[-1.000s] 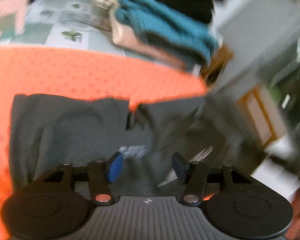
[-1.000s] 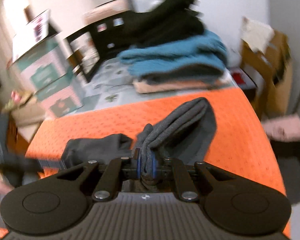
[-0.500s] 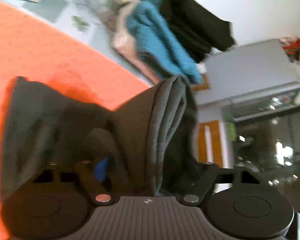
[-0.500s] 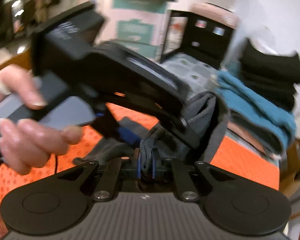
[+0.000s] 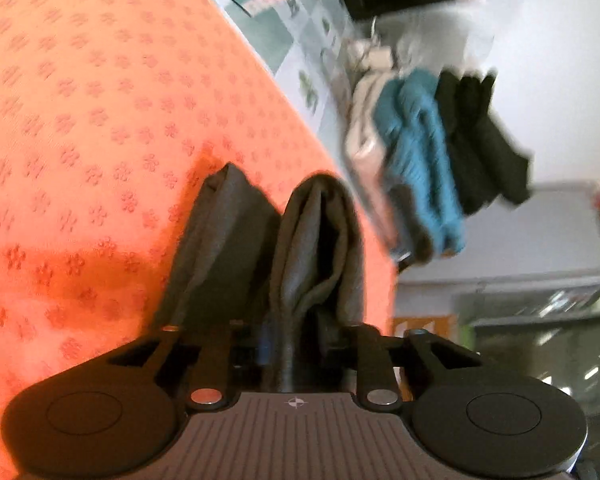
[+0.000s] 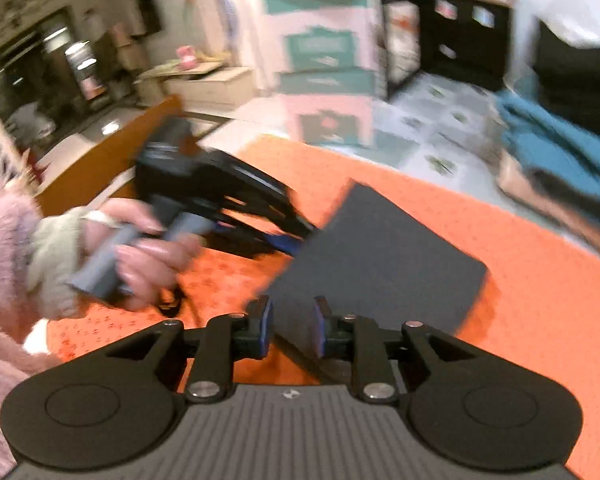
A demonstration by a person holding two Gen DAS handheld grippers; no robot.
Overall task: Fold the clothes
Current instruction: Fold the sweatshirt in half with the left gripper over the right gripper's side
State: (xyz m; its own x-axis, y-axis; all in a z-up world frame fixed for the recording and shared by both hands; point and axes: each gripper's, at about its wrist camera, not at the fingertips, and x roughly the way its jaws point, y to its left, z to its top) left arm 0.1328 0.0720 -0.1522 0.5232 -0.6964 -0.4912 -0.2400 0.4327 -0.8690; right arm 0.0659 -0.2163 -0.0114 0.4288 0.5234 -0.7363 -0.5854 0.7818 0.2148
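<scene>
Half a second earlier the right gripper (image 6: 291, 330) had a bunched grey fold clamped between its blue pads; at this moment those jaws were opening and stood clear of the cloth, with the near edge of the grey garment (image 6: 374, 264) lying just beneath the gap. Over on the orange patterned cloth (image 6: 540, 300) the garment had gone from a hanging bundle to a flat, squared-off panel. From the right wrist view, the left gripper (image 6: 296, 236) came in from the left side, gripped by a hand (image 6: 140, 252) in a fuzzy pink sleeve (image 6: 4, 240), its tips at the garment's far-left edge (badly blurred there). Its own camera told the rest: the left gripper (image 5: 296, 344) was closed on a thick double fold of the grey garment (image 5: 312, 248), which stood up between the fingers. Beyond the orange cloth sat a stack of folded clothes (image 5: 420, 160), beige, teal and black.
</scene>
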